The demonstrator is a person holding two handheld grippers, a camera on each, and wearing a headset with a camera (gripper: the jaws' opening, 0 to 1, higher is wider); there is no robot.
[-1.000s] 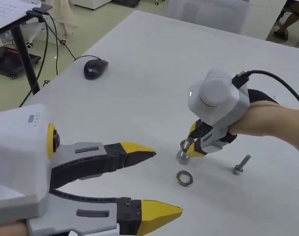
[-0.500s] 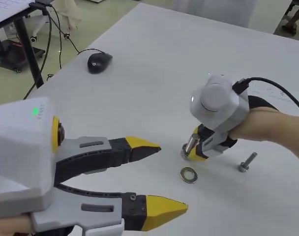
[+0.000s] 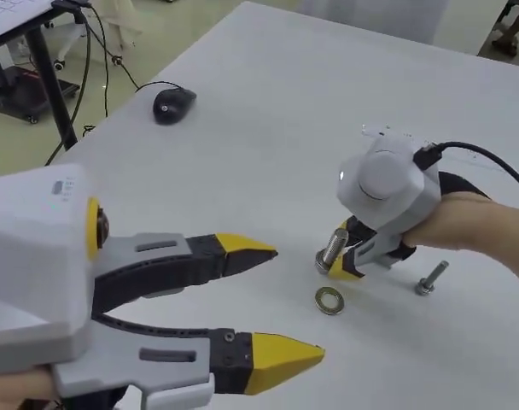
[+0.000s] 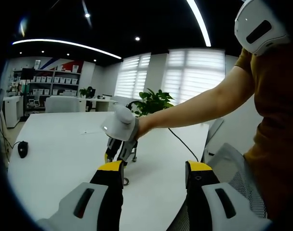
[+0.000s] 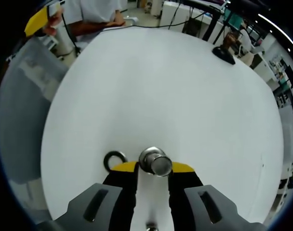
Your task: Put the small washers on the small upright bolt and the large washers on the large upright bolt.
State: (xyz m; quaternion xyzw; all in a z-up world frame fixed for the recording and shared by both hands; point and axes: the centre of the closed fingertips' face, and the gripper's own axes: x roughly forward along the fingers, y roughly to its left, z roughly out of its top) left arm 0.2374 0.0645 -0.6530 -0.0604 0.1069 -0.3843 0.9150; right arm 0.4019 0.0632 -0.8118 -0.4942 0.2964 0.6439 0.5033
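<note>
My right gripper (image 3: pixel 343 265) is shut on the large silver bolt (image 3: pixel 332 249). The bolt leans to the right, with its lower end at the tabletop. In the right gripper view the large bolt (image 5: pixel 155 162) appears end-on between the yellow fingertips. One washer (image 3: pixel 329 300) lies flat on the table just in front of it, and this washer (image 5: pixel 114 160) sits left of the jaws in the right gripper view. A small bolt (image 3: pixel 431 278) stands tilted to the right. My left gripper (image 3: pixel 298 301) hovers open and empty in the foreground.
A black mouse (image 3: pixel 173 104) with its cable lies at the table's far left. The white table (image 3: pixel 268 137) spreads wide beyond the parts. A cable runs from the right gripper over the person's forearm (image 3: pixel 473 226). A desk frame (image 3: pixel 46 77) stands off the left edge.
The right gripper has rolled a little with the large bolt, so the bolt's shaft now shows more clearly. The left gripper has stayed open. The head camera has shifted slightly.
</note>
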